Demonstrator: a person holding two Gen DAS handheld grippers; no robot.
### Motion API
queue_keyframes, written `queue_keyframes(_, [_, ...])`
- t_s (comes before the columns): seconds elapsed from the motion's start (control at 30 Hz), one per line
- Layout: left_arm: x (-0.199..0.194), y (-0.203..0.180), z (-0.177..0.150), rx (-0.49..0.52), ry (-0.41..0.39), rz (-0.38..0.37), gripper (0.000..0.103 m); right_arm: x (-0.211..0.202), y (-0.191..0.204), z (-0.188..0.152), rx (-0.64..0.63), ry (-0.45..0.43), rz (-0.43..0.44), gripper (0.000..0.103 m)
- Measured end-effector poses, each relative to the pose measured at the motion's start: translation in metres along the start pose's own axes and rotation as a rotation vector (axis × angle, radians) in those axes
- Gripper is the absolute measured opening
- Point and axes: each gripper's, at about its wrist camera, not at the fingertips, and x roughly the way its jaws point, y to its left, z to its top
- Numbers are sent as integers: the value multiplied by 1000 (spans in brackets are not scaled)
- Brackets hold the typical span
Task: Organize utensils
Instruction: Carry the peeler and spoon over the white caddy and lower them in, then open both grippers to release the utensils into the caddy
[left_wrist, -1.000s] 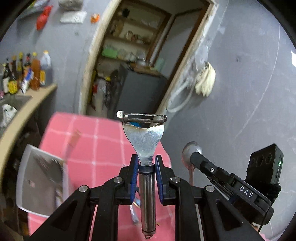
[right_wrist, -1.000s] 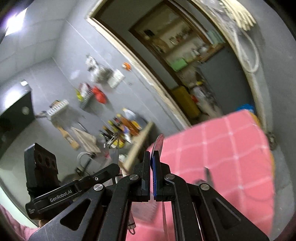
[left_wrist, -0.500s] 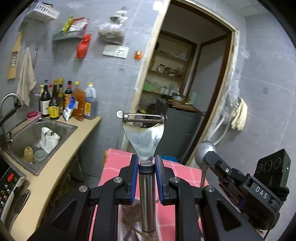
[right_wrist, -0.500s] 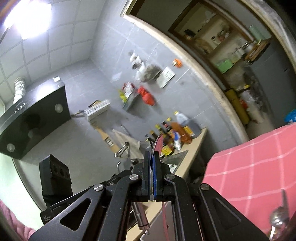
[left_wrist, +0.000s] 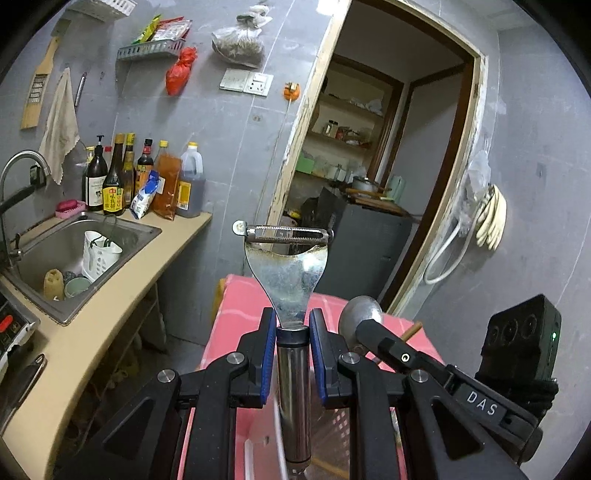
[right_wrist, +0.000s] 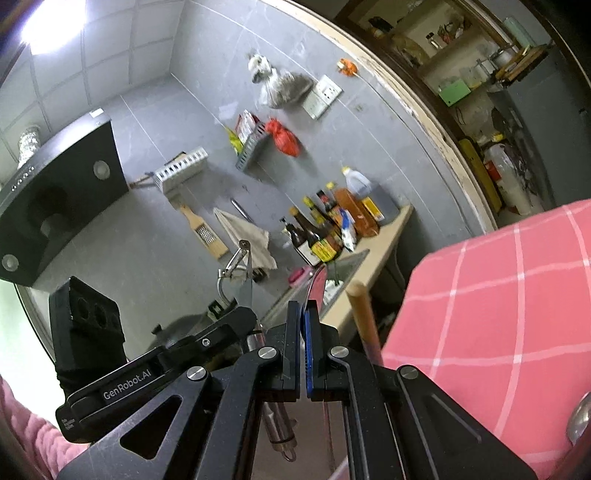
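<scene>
My left gripper (left_wrist: 292, 334) is shut on a steel peeler (left_wrist: 287, 266), held upright by the neck of its round handle, blade bar on top. It also shows in the right wrist view (right_wrist: 240, 273). My right gripper (right_wrist: 305, 317) is shut on a thin metal spoon (right_wrist: 318, 282) seen edge-on; its bowl (left_wrist: 361, 314) shows just right of the peeler in the left wrist view. Both are held high above the pink checked table (right_wrist: 498, 288). A wooden stick (right_wrist: 364, 317) stands close beside the right fingers.
A pale tray (left_wrist: 332, 428) lies below the left gripper on the table. A counter with a sink (left_wrist: 70, 251) and several bottles (left_wrist: 144, 177) stands to the left. A doorway (left_wrist: 373, 177) lies ahead. Another spoon (right_wrist: 579, 421) lies on the cloth at the right.
Both grippers have lifted and tilted upward with their utensils; the views swung from the table top to the wall, sink and doorway. Both grips stayed shut.
</scene>
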Motion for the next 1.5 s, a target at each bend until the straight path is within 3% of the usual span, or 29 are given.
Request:
queue_keyframes(0.33, [-1, -4, -18, 58, 43, -10, 17, -1, -1, -16, -35, 72, -46, 3])
queue_keyframes(0.6, [0, -2, -23, 42, 101, -34, 17, -10, 2, -17, -47, 99, -83, 3])
queue_keyframes(1.13, [-5, 1, -23, 16, 135, -46, 18, -17, 13, -16, -62, 139, -156, 3])
queue_keyframes(1.33, [-12, 4, -25, 2, 139, -49, 29, -24, 19, -17, -63, 139, -183, 8])
queue_keyframes(1.47, [-23, 3, -24, -16, 110, -51, 50, -35, 27, -16, -72, 117, -199, 32])
queue_keyframes(1.5, [-26, 3, -23, -19, 97, -51, 53, -39, 29, -16, -74, 105, -205, 33])
